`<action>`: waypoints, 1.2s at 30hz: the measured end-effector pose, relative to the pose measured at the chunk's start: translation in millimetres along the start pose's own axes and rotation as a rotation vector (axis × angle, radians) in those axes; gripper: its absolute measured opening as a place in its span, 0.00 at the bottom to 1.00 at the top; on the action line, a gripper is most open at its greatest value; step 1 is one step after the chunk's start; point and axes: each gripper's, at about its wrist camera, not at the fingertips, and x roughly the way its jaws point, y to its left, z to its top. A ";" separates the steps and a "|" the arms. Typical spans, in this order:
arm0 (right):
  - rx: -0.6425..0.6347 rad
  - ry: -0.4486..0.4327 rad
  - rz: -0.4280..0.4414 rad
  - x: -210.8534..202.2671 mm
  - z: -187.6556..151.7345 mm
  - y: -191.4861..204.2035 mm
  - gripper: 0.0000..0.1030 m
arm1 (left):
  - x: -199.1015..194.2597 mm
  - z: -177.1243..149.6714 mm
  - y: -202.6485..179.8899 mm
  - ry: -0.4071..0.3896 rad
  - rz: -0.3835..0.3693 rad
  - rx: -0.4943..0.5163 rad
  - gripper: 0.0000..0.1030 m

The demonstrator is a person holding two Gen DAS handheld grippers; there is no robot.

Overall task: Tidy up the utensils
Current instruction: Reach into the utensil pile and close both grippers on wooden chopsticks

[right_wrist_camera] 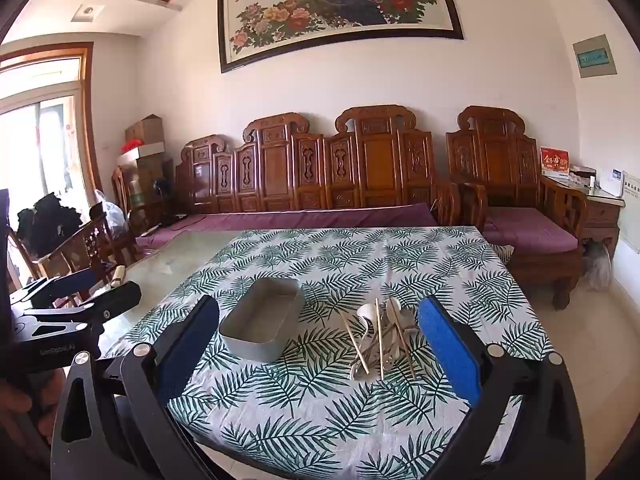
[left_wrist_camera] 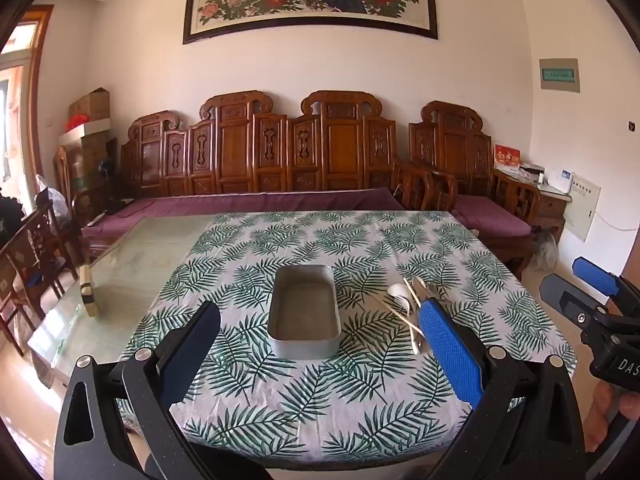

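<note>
The utensils lie in a tangled heap just right of the one empty grey metal rectangular tin; the left gripper's blue finger hides part of the heap. At least three wooden chopsticks and one white spoon show. A leaf-print cloth covers the glass tabletop before a carved wooden sofa. The fingers of the left gripper and the right gripper are spread wide, grasping nothing.

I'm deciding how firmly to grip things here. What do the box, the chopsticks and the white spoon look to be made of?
Box: likely metal, matte grey, thin walls with rounded corners.
Chopsticks: probably bamboo or wood, pale tan, dull.
White spoon: ceramic or plastic, smooth with a soft sheen; the look can't settle which.
</note>
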 end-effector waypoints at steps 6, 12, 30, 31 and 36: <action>-0.002 0.023 0.003 7.8 -5.2 -5.4 0.97 | 18.4 -5.2 0.6 0.051 -0.007 0.004 0.94; -0.004 0.055 0.020 29.7 -11.3 -21.9 0.81 | 41.3 -9.3 -3.4 0.101 -0.029 0.032 0.94; 0.017 0.250 0.030 139.9 -33.9 -84.7 0.36 | 138.0 -17.8 -39.8 0.235 -0.156 0.106 0.94; 0.023 0.263 0.034 148.9 -35.5 -87.8 0.36 | 145.0 -19.5 -40.8 0.245 -0.163 0.103 0.94; 0.012 0.324 0.036 200.6 -46.0 -103.1 0.36 | 175.6 -25.9 -48.6 0.284 -0.181 0.113 0.94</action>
